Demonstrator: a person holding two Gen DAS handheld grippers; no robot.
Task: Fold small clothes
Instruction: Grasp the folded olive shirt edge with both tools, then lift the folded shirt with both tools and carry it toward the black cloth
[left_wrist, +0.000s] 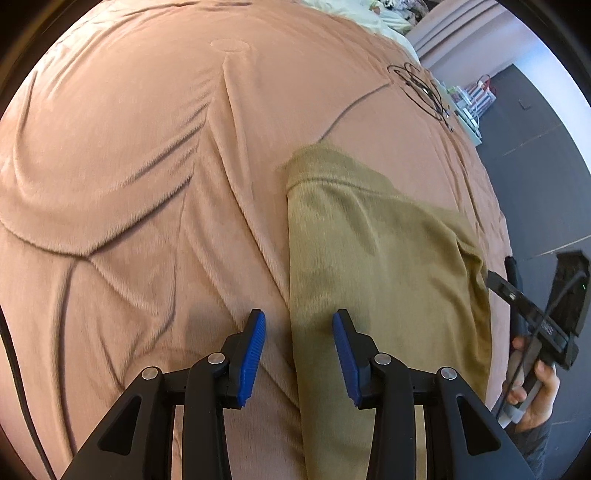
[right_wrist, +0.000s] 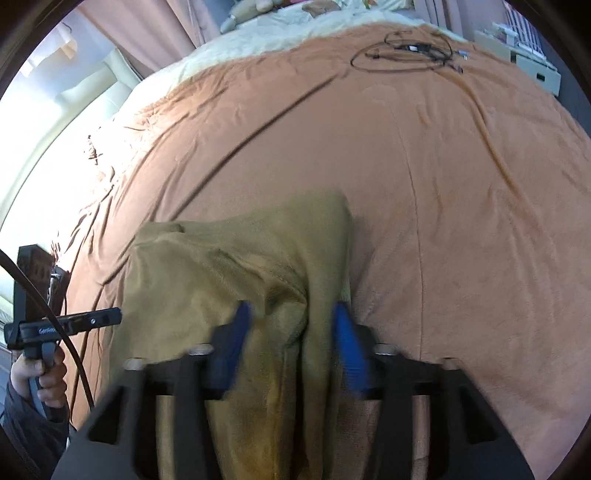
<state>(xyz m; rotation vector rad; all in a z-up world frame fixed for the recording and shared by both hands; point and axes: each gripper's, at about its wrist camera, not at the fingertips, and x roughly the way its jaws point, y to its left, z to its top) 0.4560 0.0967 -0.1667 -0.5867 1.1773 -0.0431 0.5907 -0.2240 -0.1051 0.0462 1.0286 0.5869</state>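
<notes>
garment: olive knit top (left_wrist: 369, 258) on pink bed cover (left_wrist: 129, 184), at 1 o'clock | left hand-held gripper (left_wrist: 299, 354): jaws apart, astride its edge, empty | right hand-held gripper (right_wrist: 291, 350): jaws apart, cloth bunched between | handling: likely light, limp; pinch hem corners

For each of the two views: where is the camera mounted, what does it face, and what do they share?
Left wrist: on the left gripper, angled down at the olive garment; the other hand shows.
Right wrist: on the right gripper, jaws open over bunched cloth; the left hand shows.
Shared: garment, pink blanket, cable coil.
</notes>
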